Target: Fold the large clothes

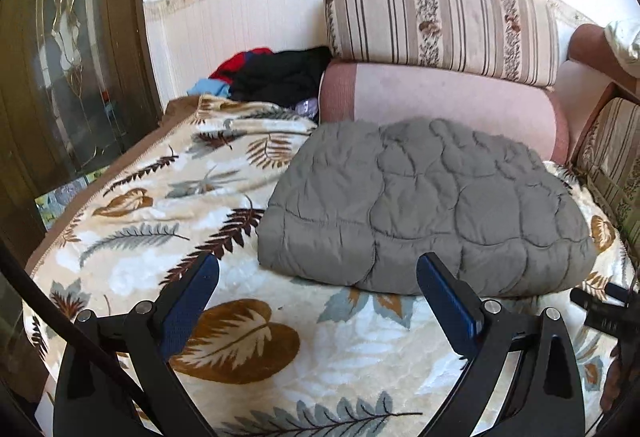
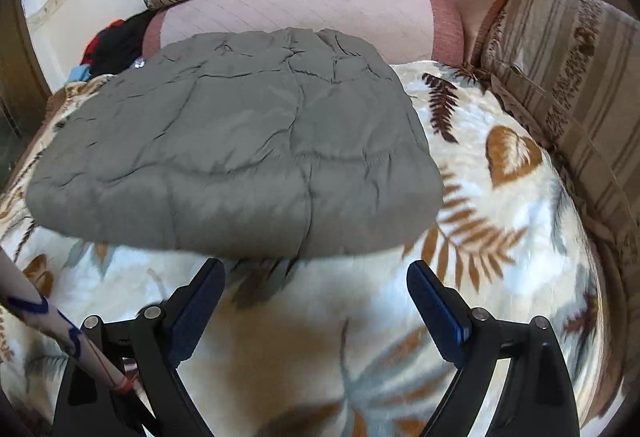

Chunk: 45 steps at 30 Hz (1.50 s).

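Note:
A grey quilted padded garment point(image 1: 424, 205) lies folded into a thick bundle on the leaf-patterned blanket point(image 1: 168, 237). My left gripper point(image 1: 318, 265) is open just in front of the bundle's near left corner, with nothing between its blue pads point(image 1: 192, 301). In the right wrist view the same grey garment point(image 2: 240, 149) fills the middle, and my right gripper point(image 2: 316, 271) is open just short of its near edge, holding nothing. The right view is slightly blurred.
Striped cushion point(image 1: 440, 17) and a pink bolster point(image 1: 440, 101) stand behind the garment. A pile of black, red and blue clothes point(image 1: 272, 73) lies at the back left. Another striped cushion point(image 2: 568, 85) borders the right. A glass-panelled door point(image 1: 68, 49) is left of the bed.

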### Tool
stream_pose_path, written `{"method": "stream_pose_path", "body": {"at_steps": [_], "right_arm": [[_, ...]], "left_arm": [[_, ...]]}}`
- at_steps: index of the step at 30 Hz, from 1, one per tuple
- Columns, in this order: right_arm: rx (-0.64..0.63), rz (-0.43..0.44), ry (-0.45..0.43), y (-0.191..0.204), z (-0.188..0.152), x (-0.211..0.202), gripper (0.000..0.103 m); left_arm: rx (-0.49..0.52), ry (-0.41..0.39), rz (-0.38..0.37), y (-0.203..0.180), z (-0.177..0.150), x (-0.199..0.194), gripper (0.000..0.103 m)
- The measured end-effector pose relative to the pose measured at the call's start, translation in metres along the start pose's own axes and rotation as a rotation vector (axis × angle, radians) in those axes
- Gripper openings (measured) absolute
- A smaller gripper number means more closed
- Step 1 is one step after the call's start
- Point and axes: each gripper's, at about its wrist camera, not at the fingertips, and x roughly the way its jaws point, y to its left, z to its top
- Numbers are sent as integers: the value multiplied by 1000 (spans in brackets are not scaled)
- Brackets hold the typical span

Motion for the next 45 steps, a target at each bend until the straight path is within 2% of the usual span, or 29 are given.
{"method": "stream_pose_path", "body": {"at_steps": [9,13,18,21,27,33,37,40,45], "right_arm": [[-46,45,-59,30,-30,-49,95],[-61,29,-102,38,-38,-67,95],[-10,6,-196,32,-43,-86,95],[-48,-44,-125,32,-45,-67,95],[31,-7,-39,16,-51,-51,95],[38,6,-52,17,-53,-53,95],[-3,7,-83,30,-55,-56,95],[-68,4,-102,45,-44,-55,95],[-176,9,-201,83,11,-49,95]], "left_arm": [[21,2,-16,2,-12,-30,99],[3,47,-20,8,-20,-31,99],[-30,130,-9,20,-28,-21,99],[-49,154,4,27,-28,-14,99],[-54,161,13,28,-31,-11,99],[-19,128,35,15,-33,-15,99],[16,115,31,7,-37,-18,99],[35,114,33,7,-39,-19,99],[21,101,44,15,-38,-20,99]]}}
